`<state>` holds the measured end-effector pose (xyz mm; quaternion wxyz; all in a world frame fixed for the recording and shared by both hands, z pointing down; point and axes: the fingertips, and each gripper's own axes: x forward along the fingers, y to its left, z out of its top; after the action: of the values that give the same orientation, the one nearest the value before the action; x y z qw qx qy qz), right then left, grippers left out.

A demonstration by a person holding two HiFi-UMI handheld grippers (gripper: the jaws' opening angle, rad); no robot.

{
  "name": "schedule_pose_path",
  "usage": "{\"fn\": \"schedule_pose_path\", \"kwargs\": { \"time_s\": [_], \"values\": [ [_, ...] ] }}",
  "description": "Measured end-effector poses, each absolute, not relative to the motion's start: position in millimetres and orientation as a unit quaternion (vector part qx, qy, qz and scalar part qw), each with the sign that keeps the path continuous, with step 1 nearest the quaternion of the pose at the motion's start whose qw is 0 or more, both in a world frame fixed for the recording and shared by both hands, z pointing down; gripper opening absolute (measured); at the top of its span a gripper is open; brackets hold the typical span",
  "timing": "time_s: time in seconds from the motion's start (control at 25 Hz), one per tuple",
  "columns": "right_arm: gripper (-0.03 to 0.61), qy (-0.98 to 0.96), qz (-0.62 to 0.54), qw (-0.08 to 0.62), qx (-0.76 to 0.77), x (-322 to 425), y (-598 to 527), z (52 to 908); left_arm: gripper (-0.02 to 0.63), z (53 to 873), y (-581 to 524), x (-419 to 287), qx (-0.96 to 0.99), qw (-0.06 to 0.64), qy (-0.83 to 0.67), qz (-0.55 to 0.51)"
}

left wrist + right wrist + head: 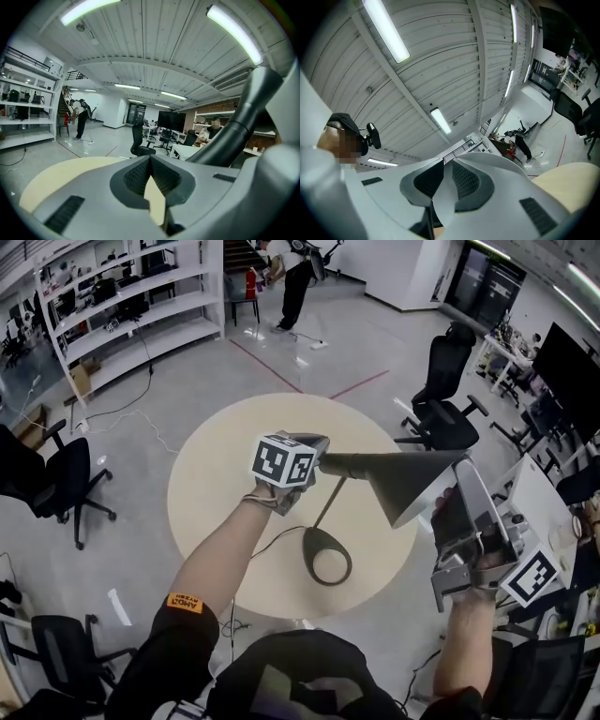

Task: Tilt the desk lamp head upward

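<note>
A grey desk lamp stands on the round beige table (216,484). It has a dark ring base (314,540), a thin stem (328,507) and a cone-shaped head (408,479) lying about level, its mouth toward the right. My left gripper (317,448) is at the neck end of the head, jaws shut with nothing between them (151,180). The lamp's dark neck (234,126) runs past it on the right. My right gripper (461,482) is shut on the wide rim of the head; the white inside of the shade (506,173) passes between its pads (445,183).
Black office chairs stand around the table: one far right (445,399), one left (47,479), one near left (47,652). White shelving (141,306) lines the far left. A person (295,282) stands far back. A desk (534,493) is close on the right.
</note>
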<state>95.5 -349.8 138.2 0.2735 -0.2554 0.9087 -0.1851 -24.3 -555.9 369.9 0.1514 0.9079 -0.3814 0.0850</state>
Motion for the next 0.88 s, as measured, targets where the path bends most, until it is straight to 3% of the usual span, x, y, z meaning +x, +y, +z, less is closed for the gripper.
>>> {"fn": "schedule_pose_path", "kwargs": {
  "time_s": [0.44, 0.6, 0.8, 0.88],
  "values": [
    [0.067, 0.887, -0.168, 0.303, -0.305, 114, -334, 157, 0.046, 333, -516, -63, 0.909, 0.125, -0.396, -0.017],
    [0.066, 0.877, -0.102, 0.248, -0.399, 118, -317, 202, 0.046, 333, -471, -80, 0.918, 0.111, -0.379, -0.048],
    [0.066, 0.865, -0.134, 0.203, -0.438, 95, -302, 284, 0.046, 376, -411, -86, 0.923, 0.136, -0.356, -0.059],
    [0.028, 0.858, -0.13, 0.171, -0.466, 83, -299, 315, 0.046, 396, -391, -89, 0.92, 0.152, -0.355, -0.06]
  ]
}}
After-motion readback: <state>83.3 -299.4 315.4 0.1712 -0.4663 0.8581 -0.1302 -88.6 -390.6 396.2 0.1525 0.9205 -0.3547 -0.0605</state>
